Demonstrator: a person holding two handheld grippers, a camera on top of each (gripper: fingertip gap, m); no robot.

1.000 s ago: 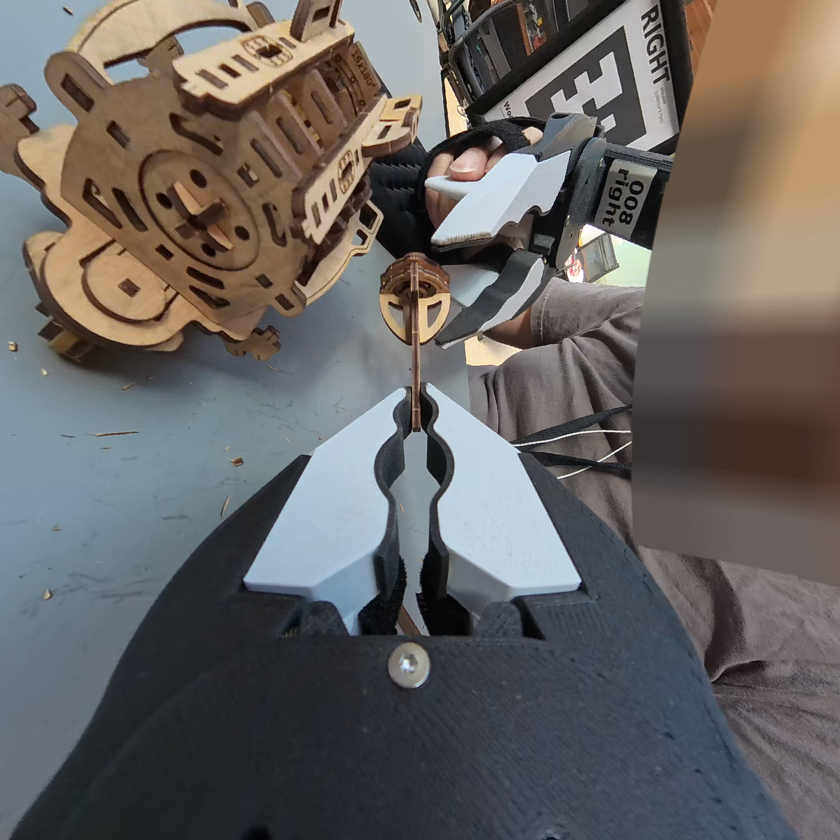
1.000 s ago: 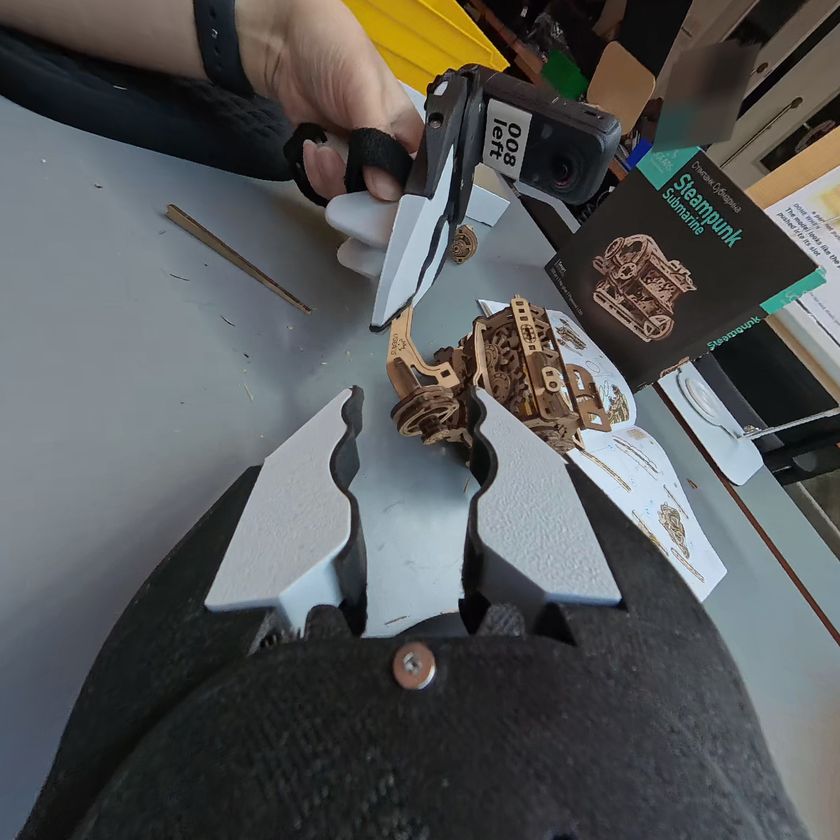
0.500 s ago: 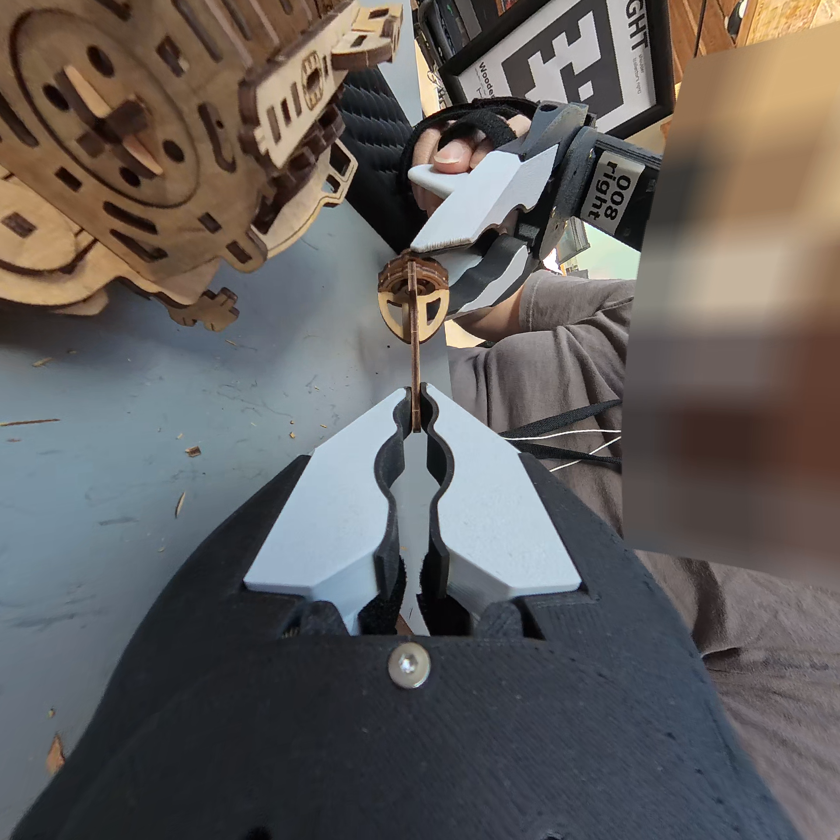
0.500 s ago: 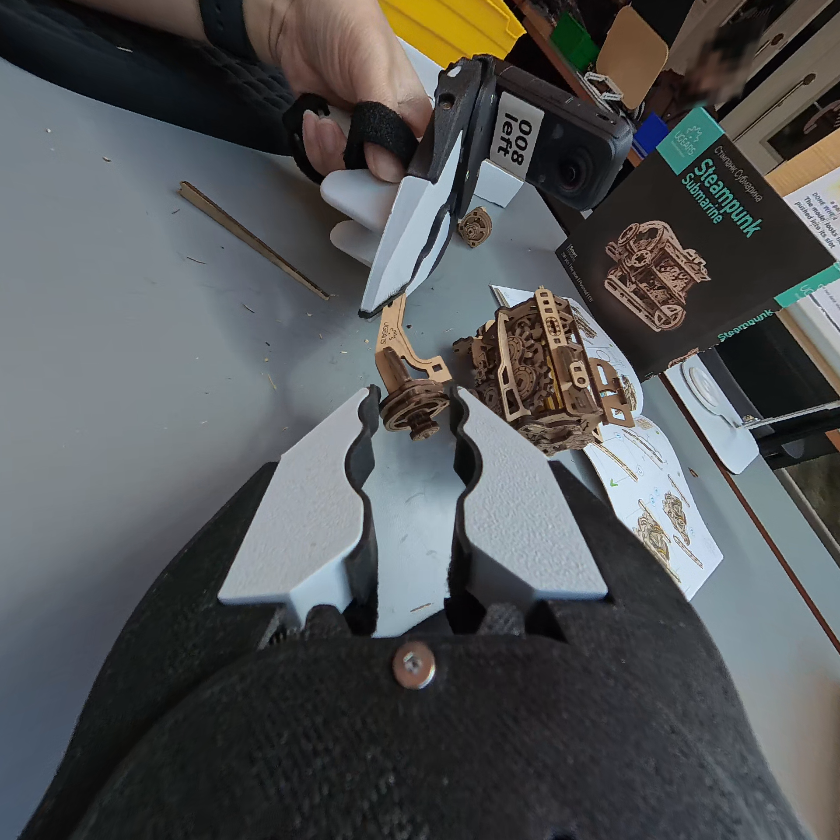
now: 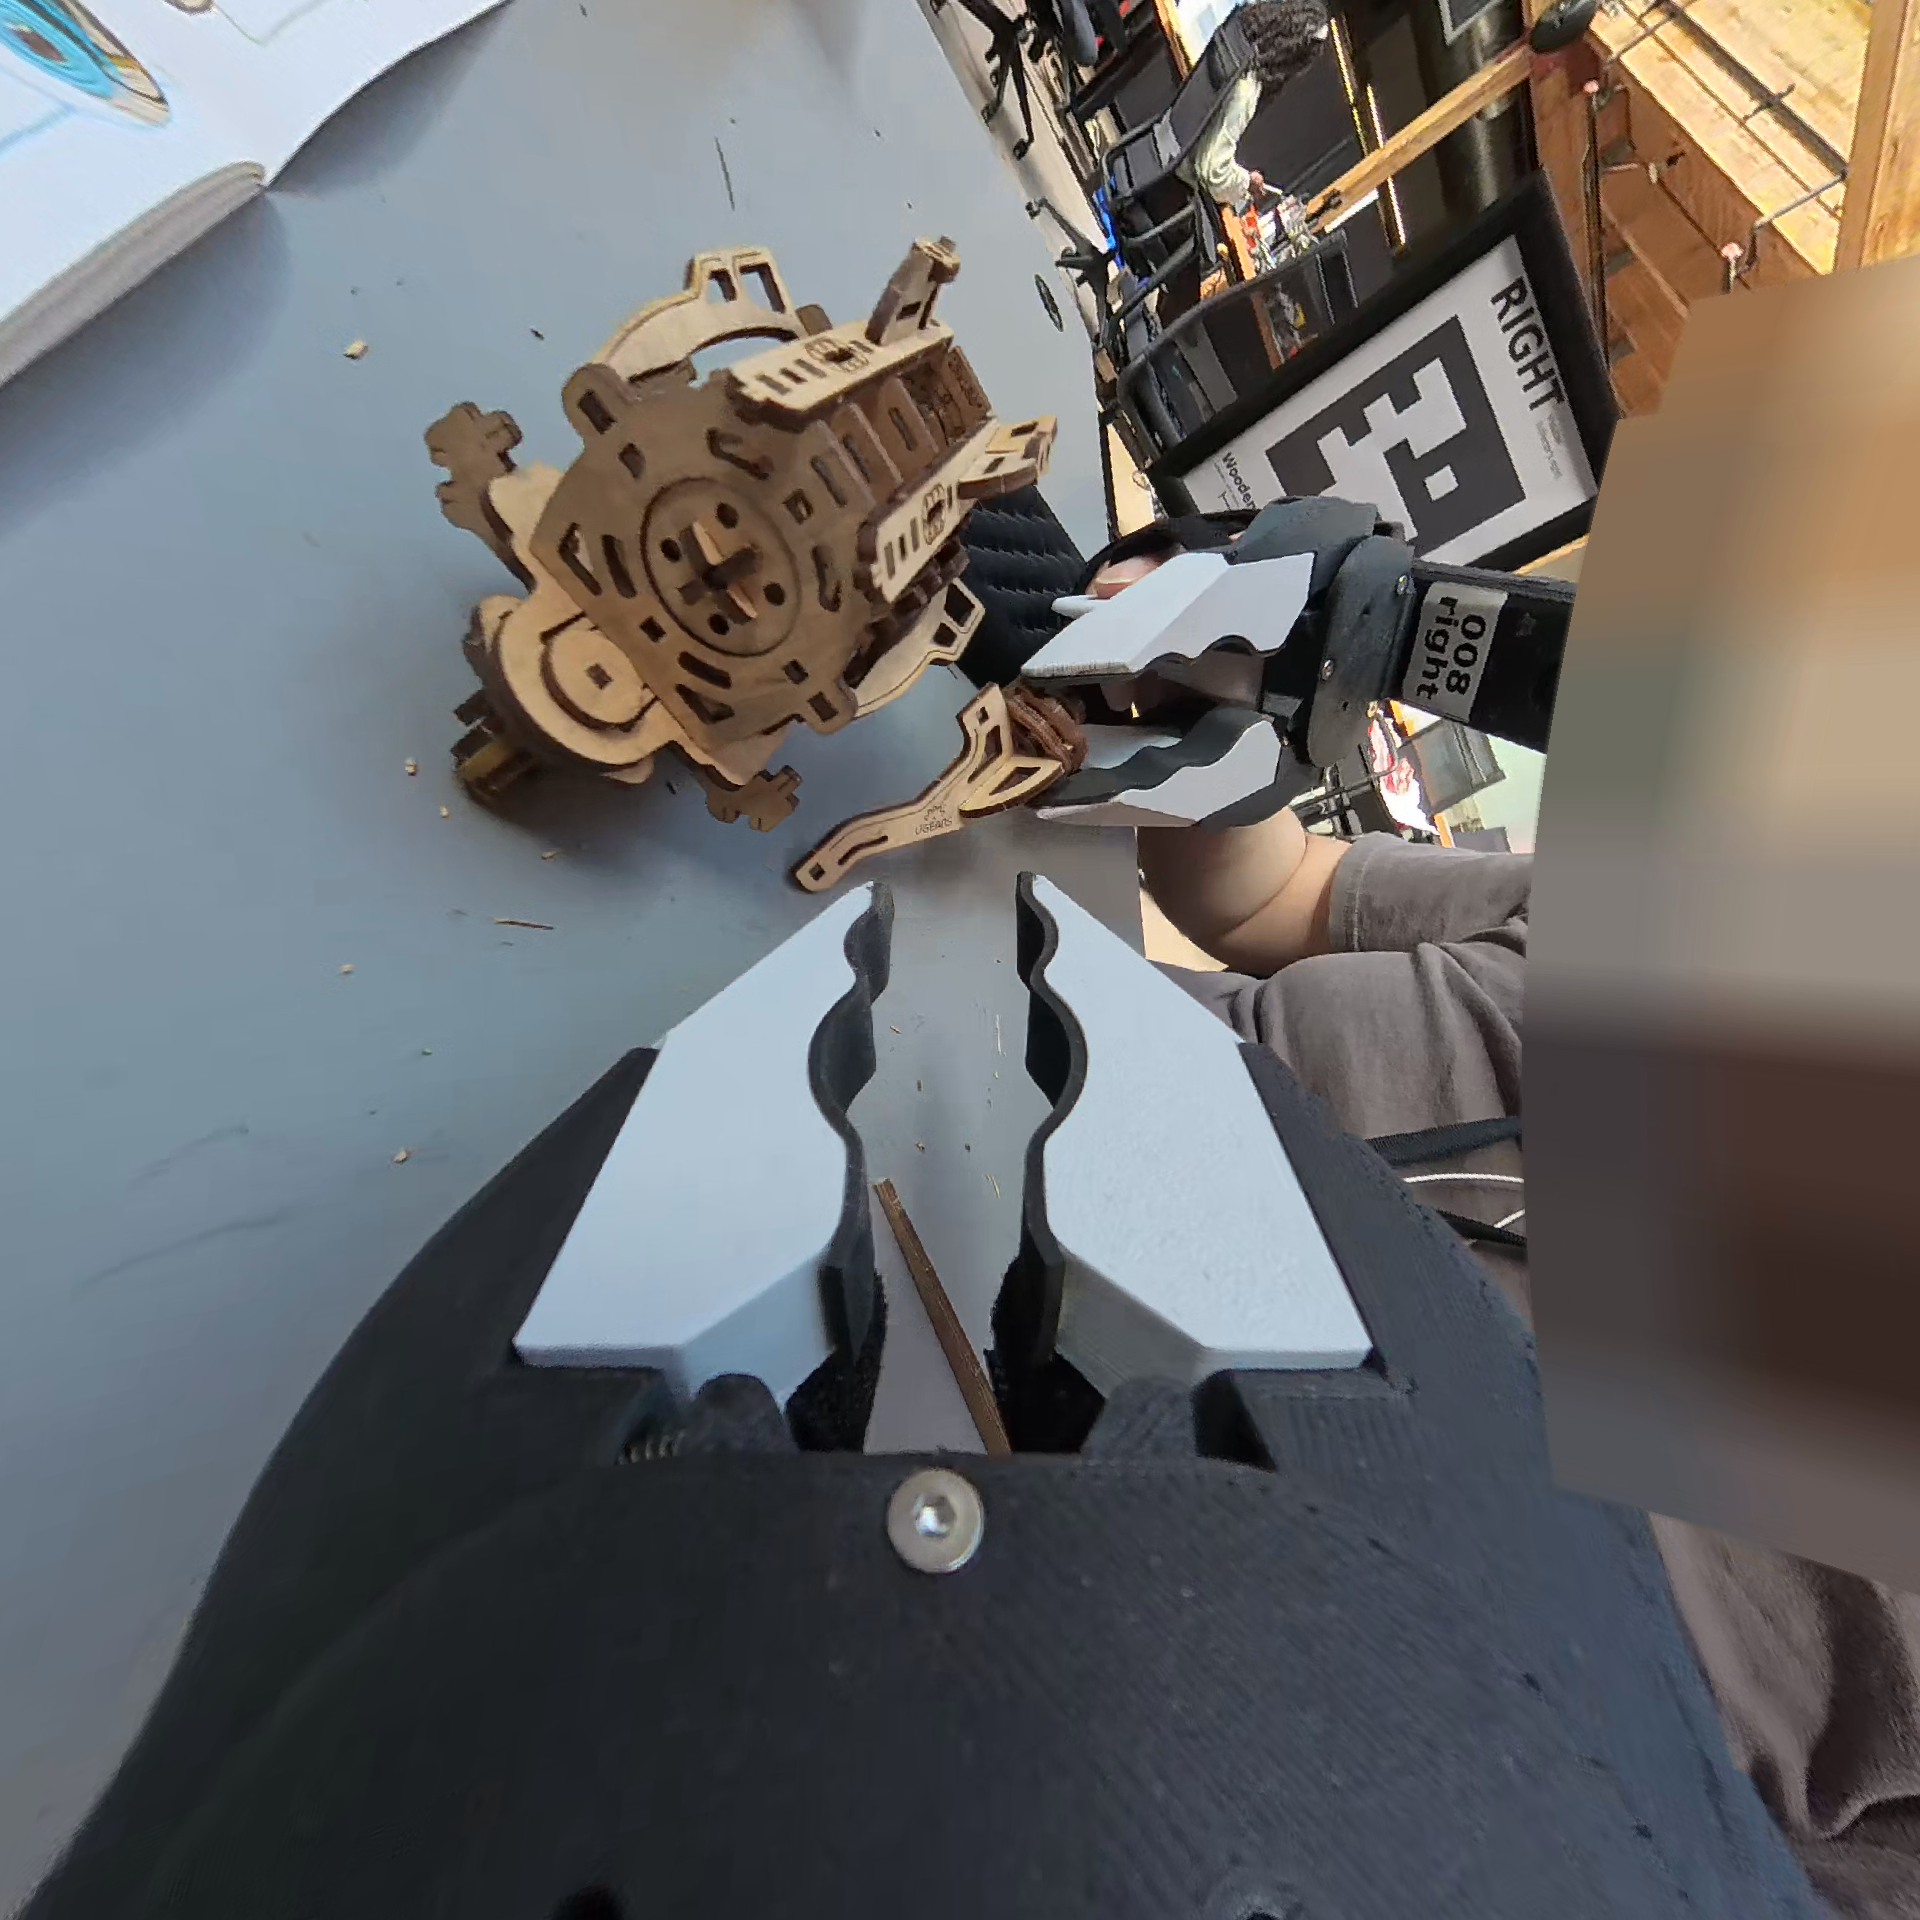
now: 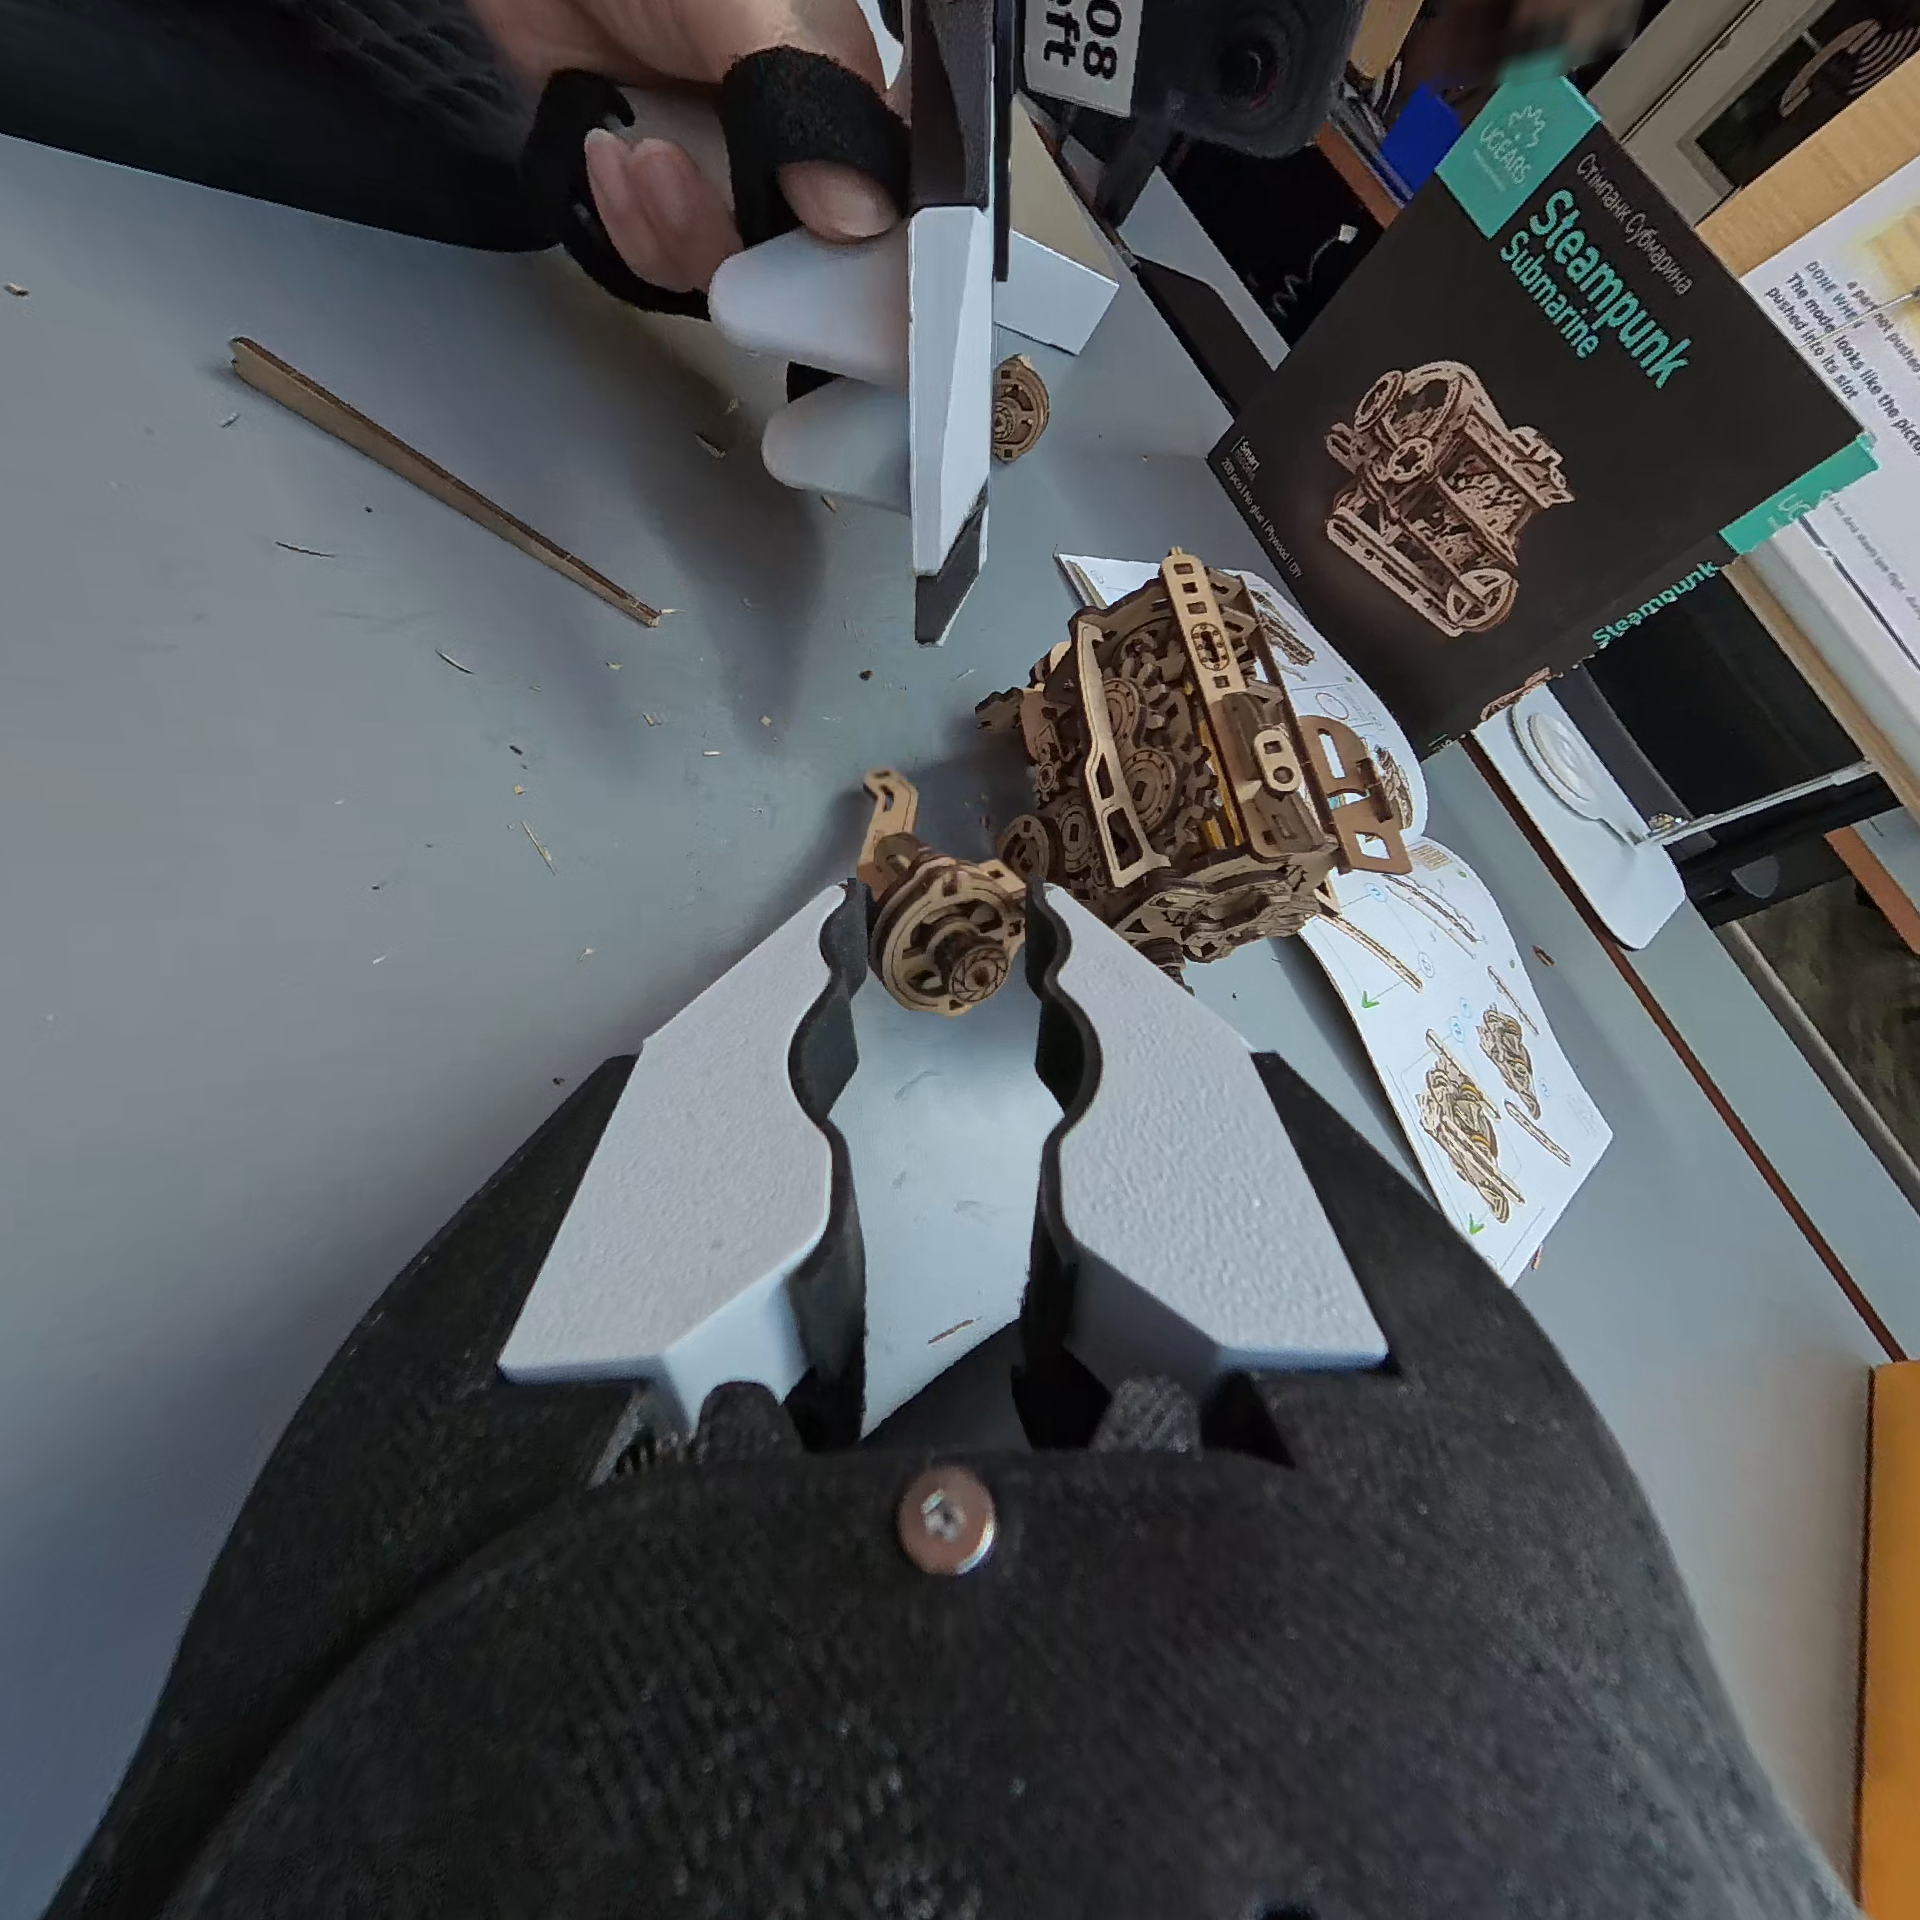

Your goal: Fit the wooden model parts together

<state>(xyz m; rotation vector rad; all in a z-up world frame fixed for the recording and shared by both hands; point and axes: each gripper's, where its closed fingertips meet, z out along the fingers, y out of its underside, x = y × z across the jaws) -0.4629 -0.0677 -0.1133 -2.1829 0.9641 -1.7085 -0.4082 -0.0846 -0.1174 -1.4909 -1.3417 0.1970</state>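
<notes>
Grey table: built model at two o'clock; my right claw grips the unfitted wheel part; my left claw gapes bare.

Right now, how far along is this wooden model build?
Done: the main wooden model stands largely assembled on the grey table, beside the instruction booklet. In hand: the right claw grips a small wheel-and-lever part; the left claw is open and empty. Left: fitting that part onto the model, plus a loose small wheel.
</notes>
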